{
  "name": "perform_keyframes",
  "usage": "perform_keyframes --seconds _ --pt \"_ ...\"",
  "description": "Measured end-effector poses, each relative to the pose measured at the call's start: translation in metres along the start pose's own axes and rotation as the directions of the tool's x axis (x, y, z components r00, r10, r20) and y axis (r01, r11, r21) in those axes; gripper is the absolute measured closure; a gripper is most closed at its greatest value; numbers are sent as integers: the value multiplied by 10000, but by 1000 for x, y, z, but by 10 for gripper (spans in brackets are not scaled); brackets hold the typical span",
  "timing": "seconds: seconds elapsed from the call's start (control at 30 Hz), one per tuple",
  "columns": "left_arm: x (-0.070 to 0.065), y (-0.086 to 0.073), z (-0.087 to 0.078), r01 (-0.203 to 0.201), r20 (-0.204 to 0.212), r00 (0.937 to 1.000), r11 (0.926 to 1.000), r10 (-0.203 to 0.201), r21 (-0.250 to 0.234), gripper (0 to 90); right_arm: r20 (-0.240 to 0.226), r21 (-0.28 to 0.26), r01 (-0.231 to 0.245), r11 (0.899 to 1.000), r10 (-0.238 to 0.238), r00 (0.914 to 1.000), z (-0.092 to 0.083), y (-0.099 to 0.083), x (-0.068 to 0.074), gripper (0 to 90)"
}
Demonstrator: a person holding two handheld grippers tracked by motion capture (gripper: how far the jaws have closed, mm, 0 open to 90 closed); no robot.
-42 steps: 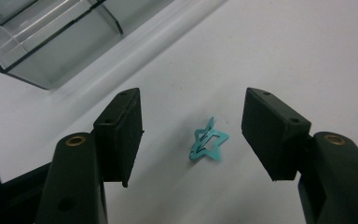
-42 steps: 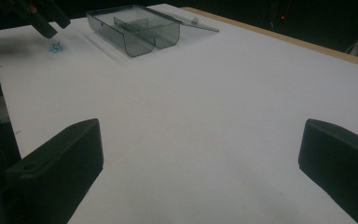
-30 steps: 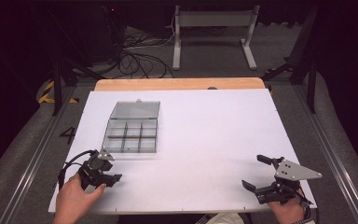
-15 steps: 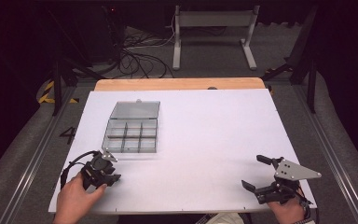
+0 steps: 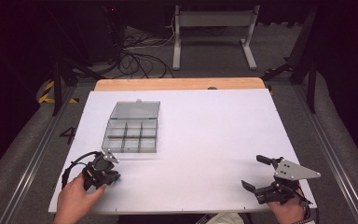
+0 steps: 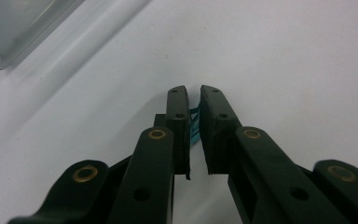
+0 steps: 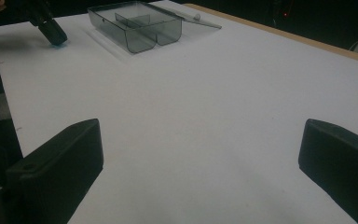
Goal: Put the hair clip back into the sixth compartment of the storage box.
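We saw the white table [image 5: 205, 140] spread across the scene, and on its left half a clear grey compartment box [image 5: 131, 137] with its lid [image 5: 136, 110] laid open flat behind it. The box was split into small cells, and none of the cells we could see held anything. Just beside the box's near corner, the left gripper [image 6: 193, 112] pointed down at the tabletop; its jaws had just been closing and were now pinched on a small teal thing [image 6: 194, 128], too hidden between the pads to name. Well apart, at the near right corner, the right gripper [image 5: 261, 175] rested with jaws spread wide, nothing between them.
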State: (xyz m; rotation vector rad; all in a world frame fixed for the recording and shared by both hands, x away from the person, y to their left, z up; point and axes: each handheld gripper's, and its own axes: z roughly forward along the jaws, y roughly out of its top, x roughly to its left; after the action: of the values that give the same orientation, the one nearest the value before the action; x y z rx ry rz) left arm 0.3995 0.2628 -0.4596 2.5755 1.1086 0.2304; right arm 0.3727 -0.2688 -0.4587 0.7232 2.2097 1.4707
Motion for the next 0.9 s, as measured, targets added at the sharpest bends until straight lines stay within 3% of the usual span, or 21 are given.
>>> perform_keyframes --seconds 0.33,0.53,0.73,0.9 --pt "0 -1 -6 -36 312 9995 9995 45 -309 882 -7 8 -9 10000 9 10000 0 0 0 4" --pt "-4 0 -10 -179 53 9998 9990 181 -420 893 -25 9 -16 10000 16 10000 0 0 0 4" --pt "-2 -2 -18 22 6 10000 9939 -21 -1102 893 -12 -7 -10 10000 10 10000 0 0 0 4" --pt "-1 -4 -26 249 -28 9997 9822 -259 -1861 893 0 -9 -14 10000 14 10000 0 0 0 4"
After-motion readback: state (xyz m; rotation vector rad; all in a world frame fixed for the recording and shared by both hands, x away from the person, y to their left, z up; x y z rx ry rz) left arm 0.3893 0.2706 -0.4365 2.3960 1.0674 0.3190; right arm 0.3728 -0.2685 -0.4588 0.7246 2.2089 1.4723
